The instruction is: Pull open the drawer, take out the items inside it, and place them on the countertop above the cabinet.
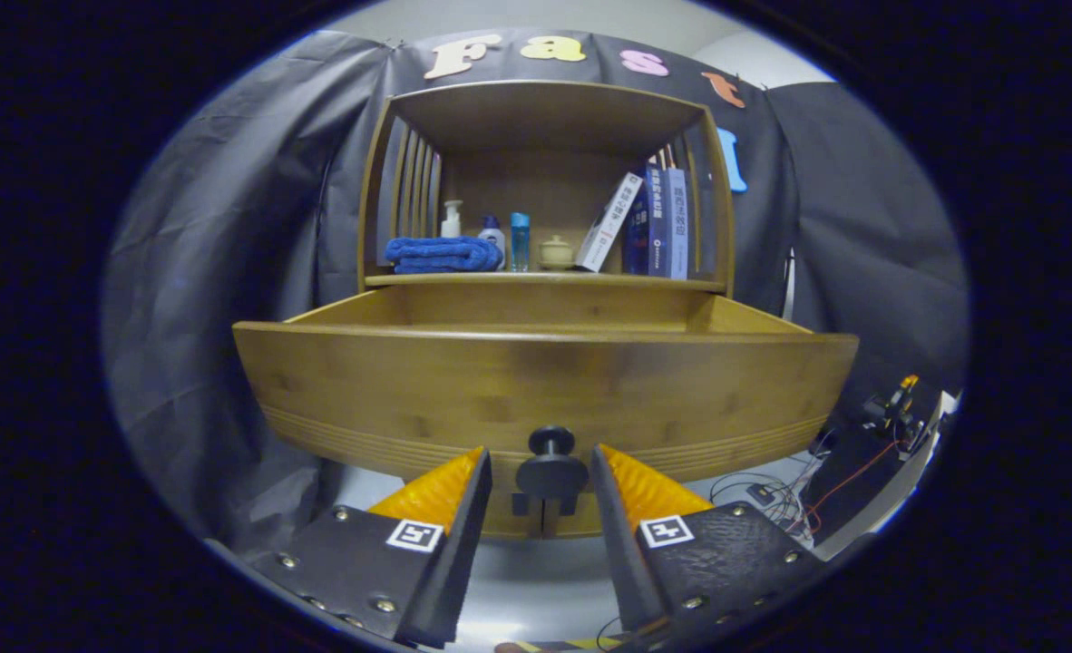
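The wooden cabinet's drawer point(545, 381) stands pulled out toward me, its curved front filling the space ahead of my fingers. A round dark knob point(551, 467) sits low on that front, between my two fingertips. My gripper point(540, 451) is open around the knob, with a small gap on the left side and the right finger close against it. From this low angle the drawer's front wall hides what is inside. The countertop point(545, 279) runs just above and behind the drawer.
On the countertop, inside the open-fronted shelf, lie a folded blue towel point(443, 254), a few small bottles point(519, 241), a little lidded jar point(556, 252) and leaning books point(649, 222). Cables and equipment point(890, 413) sit on the floor at right.
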Demonstrator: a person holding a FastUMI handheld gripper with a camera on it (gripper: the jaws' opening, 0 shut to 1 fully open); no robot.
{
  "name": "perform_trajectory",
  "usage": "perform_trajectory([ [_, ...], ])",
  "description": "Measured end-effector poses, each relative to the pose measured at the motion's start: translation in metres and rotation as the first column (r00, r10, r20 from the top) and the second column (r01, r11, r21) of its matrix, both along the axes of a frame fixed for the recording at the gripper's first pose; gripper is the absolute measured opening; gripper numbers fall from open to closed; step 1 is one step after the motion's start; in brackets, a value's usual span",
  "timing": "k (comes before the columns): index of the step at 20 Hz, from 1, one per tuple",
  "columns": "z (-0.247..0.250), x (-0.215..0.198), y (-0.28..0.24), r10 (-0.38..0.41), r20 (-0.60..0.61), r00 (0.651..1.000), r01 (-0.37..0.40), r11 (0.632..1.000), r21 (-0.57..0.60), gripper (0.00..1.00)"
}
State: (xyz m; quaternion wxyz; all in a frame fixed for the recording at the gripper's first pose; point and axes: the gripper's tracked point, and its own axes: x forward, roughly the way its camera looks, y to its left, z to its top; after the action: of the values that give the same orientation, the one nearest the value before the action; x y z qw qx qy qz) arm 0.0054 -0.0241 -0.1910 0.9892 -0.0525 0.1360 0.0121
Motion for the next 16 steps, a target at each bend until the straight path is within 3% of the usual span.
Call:
perform_trajectory([
  [2,0.019,-0.001,0.012,0.032,0.017,0.999,-0.031,0.999,-0.006,0.82],
  [3,0.031,-0.001,0.017,0.046,0.035,0.998,-0.046,0.999,-0.009,0.84],
  [10,0.102,0.044,0.04,0.09,0.044,0.995,-0.089,0.995,-0.038,0.84],
  [16,0.066,0.111,0.019,0.076,-0.207,0.975,-0.1,0.989,-0.106,0.84],
])
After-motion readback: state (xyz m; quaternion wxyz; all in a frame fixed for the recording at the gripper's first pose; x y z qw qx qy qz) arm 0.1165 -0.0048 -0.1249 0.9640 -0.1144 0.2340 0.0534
